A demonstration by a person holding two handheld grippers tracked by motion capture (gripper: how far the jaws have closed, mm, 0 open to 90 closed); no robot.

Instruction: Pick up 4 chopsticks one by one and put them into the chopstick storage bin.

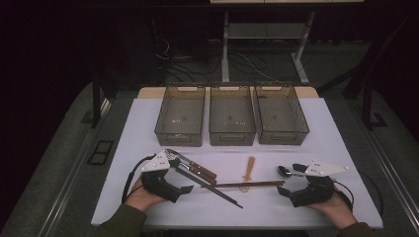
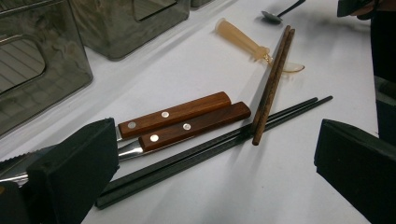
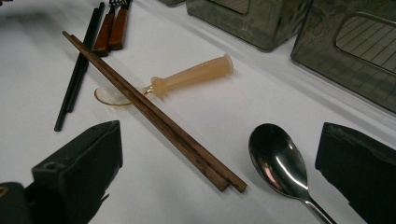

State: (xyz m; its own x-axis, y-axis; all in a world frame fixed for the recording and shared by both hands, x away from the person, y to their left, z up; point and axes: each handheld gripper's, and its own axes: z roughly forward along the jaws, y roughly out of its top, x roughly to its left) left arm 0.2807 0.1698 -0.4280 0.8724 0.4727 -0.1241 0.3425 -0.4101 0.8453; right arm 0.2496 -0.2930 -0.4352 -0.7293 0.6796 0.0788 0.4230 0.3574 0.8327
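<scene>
Cutlery lies loose on the white tabletop (image 1: 148, 207) before three empty smoked-plastic bins (image 1: 231, 120). The brown wooden chopsticks (image 1: 249, 184), light, stiff and thin, lie crosswise over the bowl of a translucent amber spoon (image 1: 248, 172) and touch the black chopsticks (image 1: 210, 185); a pinch near mid-length would likely keep the pair together. Two wood-handled utensils (image 2: 182, 122) sit just beside the left gripper (image 1: 184, 178), a polished, probably slippery metal spoon (image 3: 279, 161) beside the right gripper (image 1: 290, 179). Both sets of jaws stand wide apart, holding nothing. Bare tabletop lies toward the near edge.
</scene>
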